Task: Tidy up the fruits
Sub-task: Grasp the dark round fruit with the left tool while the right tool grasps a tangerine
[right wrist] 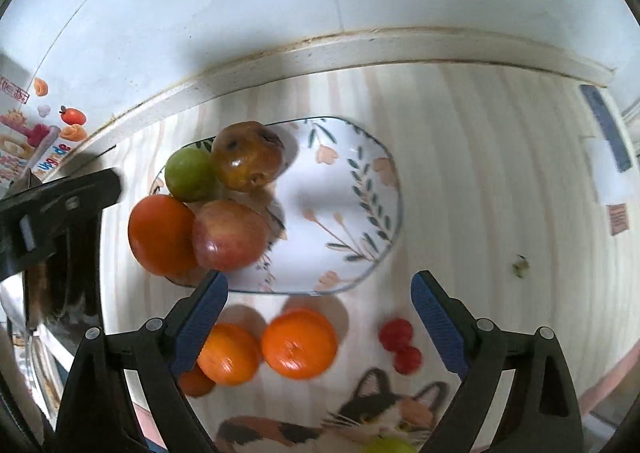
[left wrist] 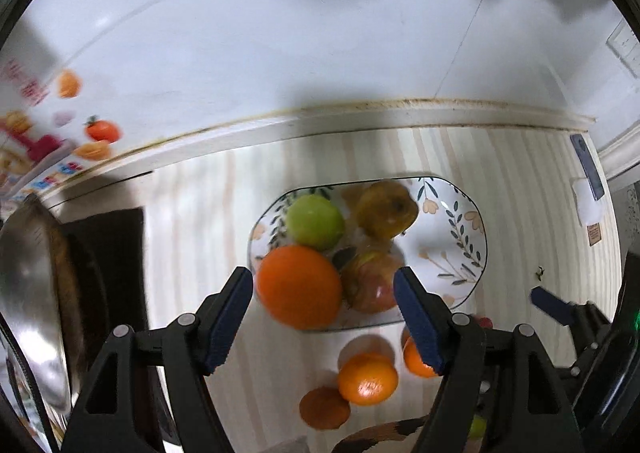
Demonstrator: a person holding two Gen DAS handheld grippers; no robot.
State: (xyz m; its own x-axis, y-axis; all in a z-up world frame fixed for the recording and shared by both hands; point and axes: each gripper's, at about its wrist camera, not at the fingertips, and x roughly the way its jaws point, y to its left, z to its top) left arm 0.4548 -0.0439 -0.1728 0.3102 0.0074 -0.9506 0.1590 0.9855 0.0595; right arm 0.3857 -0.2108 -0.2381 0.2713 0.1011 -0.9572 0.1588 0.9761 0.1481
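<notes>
Left gripper point(left wrist: 323, 295) wide open, empty, above plate point(left wrist: 460, 237). Right gripper point(right wrist: 319, 287) wide open, empty. Plate holds orange point(left wrist: 298, 285), green apple point(left wrist: 316, 221), red apple point(right wrist: 230, 235), brown pear point(right wrist: 248, 155). Two tangerines point(right wrist: 298, 343) on tablecloth point(right wrist: 460, 173) nearby.

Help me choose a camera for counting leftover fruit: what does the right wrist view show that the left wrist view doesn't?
Only the right wrist view shows the two small red fruits clearly and the whole cat print. Only the left shows the steel pan. Both share the plate holding four fruits, and three oranges lying off it.
</notes>
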